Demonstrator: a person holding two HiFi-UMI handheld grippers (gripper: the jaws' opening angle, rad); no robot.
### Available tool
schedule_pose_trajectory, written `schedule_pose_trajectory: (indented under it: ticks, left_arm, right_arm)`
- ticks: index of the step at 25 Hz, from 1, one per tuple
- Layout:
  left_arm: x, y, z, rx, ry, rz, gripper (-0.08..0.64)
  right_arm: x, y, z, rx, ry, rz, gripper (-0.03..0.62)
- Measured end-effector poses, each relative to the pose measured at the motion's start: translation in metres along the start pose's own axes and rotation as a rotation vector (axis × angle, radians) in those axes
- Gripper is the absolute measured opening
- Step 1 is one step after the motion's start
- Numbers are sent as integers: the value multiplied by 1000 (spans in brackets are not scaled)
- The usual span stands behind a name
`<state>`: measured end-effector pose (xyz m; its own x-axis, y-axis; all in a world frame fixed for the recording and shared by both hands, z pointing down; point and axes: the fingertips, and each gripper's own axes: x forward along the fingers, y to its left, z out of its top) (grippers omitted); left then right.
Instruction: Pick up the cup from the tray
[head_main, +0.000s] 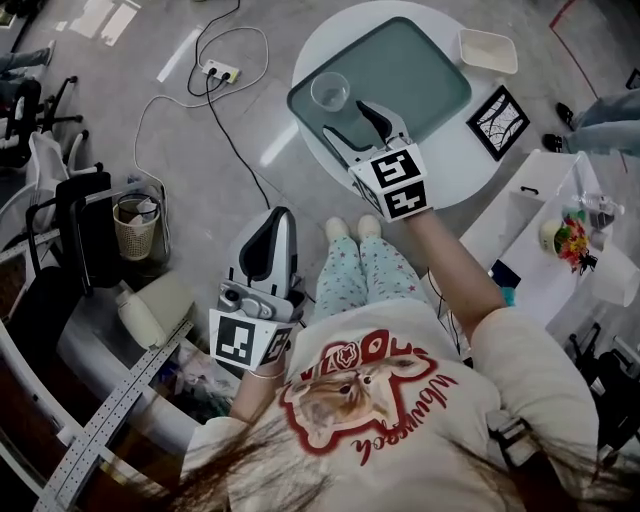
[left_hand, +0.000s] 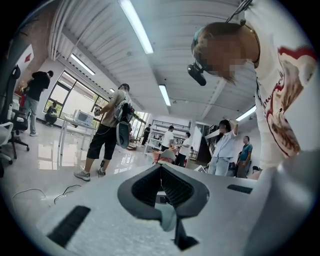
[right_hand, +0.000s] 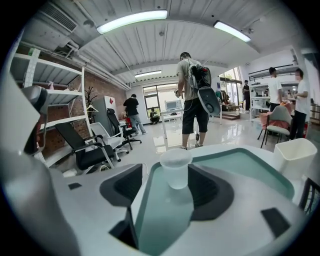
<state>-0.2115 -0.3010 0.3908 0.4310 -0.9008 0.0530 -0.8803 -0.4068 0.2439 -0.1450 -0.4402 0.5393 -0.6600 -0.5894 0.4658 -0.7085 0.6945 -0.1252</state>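
- On the tray (head_main: 420, 70), at its left end as the head view has it, the clear cup (head_main: 330, 90) is standing upright, rim up, on the teal surface.
- Over that same end of the tray, the right gripper (head_main: 346, 117) is reaching in, tipped a little downward, and its jaws are standing wide apart.
- Looking along those jaws in the right gripper view, the cup is sitting right in the opening, out at the far end near the tips, with one dark pad off to each side.
- Neither pad is pressing on the cup; tray surface is showing on both sides of it, so the right gripper is holding nothing.
- Well back from the tray, down by the person's left side and over the floor, the left gripper (left_hand: 161, 169) is hanging level.
- Its own view is showing the two jaws brought together with nothing caught between them.
- Under the tray, the round white table (head_main: 330, 30) is carrying it.
- Just off the tray's far right corner a white container (head_main: 487, 50) is sitting on the table, and a black-and-white patterned card (head_main: 497, 122) is lying beside the tray's right edge.
- Beyond the tray in the right gripper view, a person with a backpack (right_hand: 196, 95) is standing on the shiny floor.
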Motion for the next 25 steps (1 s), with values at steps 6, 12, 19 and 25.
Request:
schedule_pose_trajectory:
  ticks: [6,12,19,25]
  left_arm:
    - [-2,6,-2,-9,6,2,14]
    - [0,7,-4,-20,7,-6,14]
    - [2,9,-8,-25,15,-12,14]
    - [-1,15,-10,-31,18,-1,14]
  right_arm:
    - [16,-6,-10,17,62,-15,271]
    - [31,-11,-16,29,114,-11,273]
    - [48,-19,-29,54,183,-38,283]
    - [60,-21,-33,63,220,-52,284]
